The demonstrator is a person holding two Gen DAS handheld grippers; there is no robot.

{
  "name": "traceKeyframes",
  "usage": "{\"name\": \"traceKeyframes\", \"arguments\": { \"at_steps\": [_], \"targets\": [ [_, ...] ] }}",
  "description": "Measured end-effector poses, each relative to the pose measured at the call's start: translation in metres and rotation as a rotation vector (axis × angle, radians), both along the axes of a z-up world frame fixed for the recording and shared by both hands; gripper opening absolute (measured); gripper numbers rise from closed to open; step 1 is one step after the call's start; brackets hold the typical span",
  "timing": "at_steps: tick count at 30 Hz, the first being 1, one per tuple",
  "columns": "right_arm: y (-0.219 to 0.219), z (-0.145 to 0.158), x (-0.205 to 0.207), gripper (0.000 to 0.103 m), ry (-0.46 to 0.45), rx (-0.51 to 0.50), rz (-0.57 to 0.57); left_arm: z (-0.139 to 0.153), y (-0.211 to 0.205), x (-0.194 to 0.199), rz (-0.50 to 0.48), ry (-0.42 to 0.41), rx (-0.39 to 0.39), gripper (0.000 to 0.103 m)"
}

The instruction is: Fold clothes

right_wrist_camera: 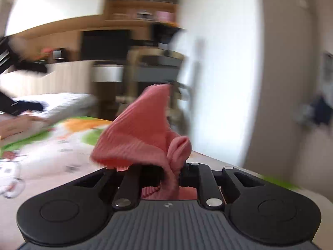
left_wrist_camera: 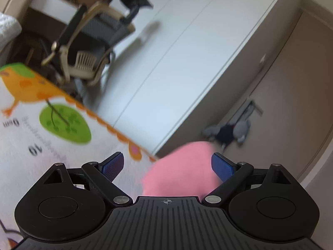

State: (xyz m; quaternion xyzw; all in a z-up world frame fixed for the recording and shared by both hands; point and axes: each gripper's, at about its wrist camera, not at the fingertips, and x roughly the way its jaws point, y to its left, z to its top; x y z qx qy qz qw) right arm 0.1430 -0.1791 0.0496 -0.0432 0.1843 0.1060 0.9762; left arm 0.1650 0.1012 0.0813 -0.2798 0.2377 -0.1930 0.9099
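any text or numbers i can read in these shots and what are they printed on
"10" on the white cartoon-printed play mat, beside a printed ruler scale, seen rotated in the left wrist view.
"0cm" on the same mat, further along that scale; blurred, so the reading is likely rather than sure.
Small dark marks on the mat in the right wrist view are too blurred to read.
No text shows on the pink ribbed garment.

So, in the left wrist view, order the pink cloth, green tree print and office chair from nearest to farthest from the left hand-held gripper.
1. Pink cloth, between the open left hand-held gripper's fingers, toward the right one.
2. Green tree print, on the mat, left.
3. Office chair, upper left, beyond the mat.
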Motion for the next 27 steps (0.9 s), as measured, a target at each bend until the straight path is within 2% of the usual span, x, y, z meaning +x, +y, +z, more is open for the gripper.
{"name": "traceKeyframes", "arguments": {
  "at_steps": [4, 7, 8, 9, 11, 13, 15, 16, 19, 23, 26, 27],
  "targets": [
    [-0.046, -0.035, 0.006, 0.015, 0.191, 0.03, -0.053, -0.043, -0.045, 0.029, -0.109, 0.157, 0.033, 0.095],
    [-0.057, -0.05, 0.004, 0.02, 0.222, 0.003, -0.053, -0.069, -0.075, 0.043, -0.19, 0.242, 0.033, 0.095],
    [-0.06, -0.046, 0.0, 0.027, 0.208, 0.0, -0.065, -0.075, -0.084, 0.047, -0.211, 0.259, 0.036, 0.095],
    [-0.064, -0.042, -0.003, 0.04, 0.193, -0.003, -0.077, -0.078, -0.092, 0.049, -0.219, 0.262, 0.073, 0.095],
    [-0.069, -0.025, -0.007, 0.057, 0.13, 0.0, -0.113, -0.084, -0.108, 0.052, -0.231, 0.263, 0.16, 0.094],
    [-0.069, 0.004, -0.008, 0.06, 0.027, 0.014, -0.14, -0.089, -0.121, 0.052, -0.243, 0.252, 0.246, 0.093],
    [-0.068, 0.027, -0.011, 0.06, -0.067, 0.026, -0.11, -0.092, -0.131, 0.048, -0.251, 0.233, 0.317, 0.094],
    [-0.063, 0.035, -0.007, 0.06, -0.087, 0.028, -0.068, -0.094, -0.133, 0.047, -0.253, 0.235, 0.326, 0.094],
    [-0.043, 0.04, 0.023, 0.06, -0.04, 0.064, 0.052, -0.096, -0.136, 0.045, -0.253, 0.238, 0.344, 0.095],
    [-0.018, 0.001, 0.086, 0.06, 0.137, 0.052, 0.09, -0.095, -0.137, 0.041, -0.253, 0.231, 0.379, 0.095],
    [-0.011, -0.043, 0.109, 0.062, 0.23, -0.09, 0.067, -0.094, -0.135, 0.038, -0.254, 0.218, 0.396, 0.096],
    [-0.015, -0.051, 0.108, 0.064, 0.229, -0.095, 0.058, -0.094, -0.135, 0.037, -0.263, 0.217, 0.399, 0.096]
  ]
}}
